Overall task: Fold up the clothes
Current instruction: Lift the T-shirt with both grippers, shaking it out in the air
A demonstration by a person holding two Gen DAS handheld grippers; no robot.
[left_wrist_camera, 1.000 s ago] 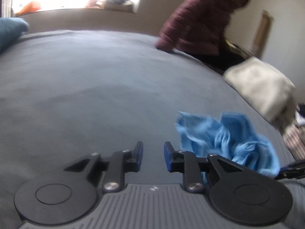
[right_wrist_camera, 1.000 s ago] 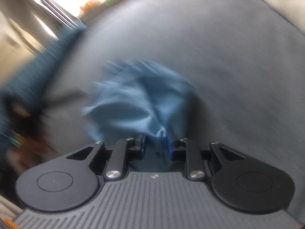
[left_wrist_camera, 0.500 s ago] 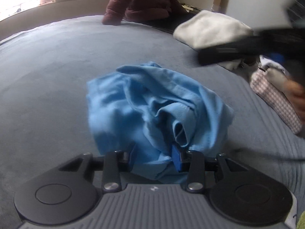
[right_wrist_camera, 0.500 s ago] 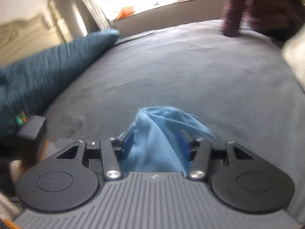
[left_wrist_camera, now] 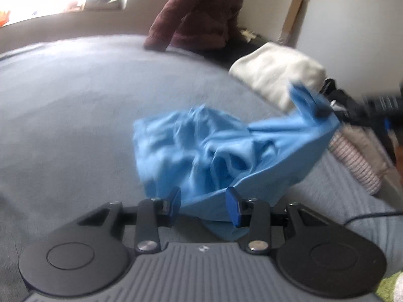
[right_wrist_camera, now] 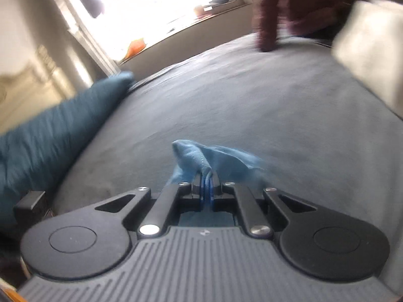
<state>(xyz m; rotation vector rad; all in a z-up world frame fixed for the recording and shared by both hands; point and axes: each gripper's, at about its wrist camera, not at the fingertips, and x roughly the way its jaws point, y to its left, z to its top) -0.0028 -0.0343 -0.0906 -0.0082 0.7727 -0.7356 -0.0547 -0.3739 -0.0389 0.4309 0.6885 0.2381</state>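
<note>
Left tongs (left_wrist_camera: pixel 203 200) stand apart in the left wrist view, a low edge of the blue garment (left_wrist_camera: pixel 201 151) lying between the pads but not pressed by them; the garment itself sits crumpled on the grey bed (left_wrist_camera: pixel 75 100), one corner pulled up and away toward the right tongs (left_wrist_camera: pixel 321 112) at the frame's right edge (blurred there, so the pinch is hard to read in this view); a cream bundle (left_wrist_camera: pixel 274 75) and a person in a maroon jacket (left_wrist_camera: pixel 201 17) are beyond.

Seen from the right wrist, the right tongs (right_wrist_camera: pixel 207 188) are clamped together on a bunched corner of the blue garment (right_wrist_camera: pixel 194 156), lifted above the bed (right_wrist_camera: pixel 252 100); a teal pillow (right_wrist_camera: pixel 58 130) lies at the left.

Judged from this, the step is picking up and opening out the garment, folding not yet begun; next, the left tongs need to close on that near edge, then both should draw apart to spread the cloth flat.
</note>
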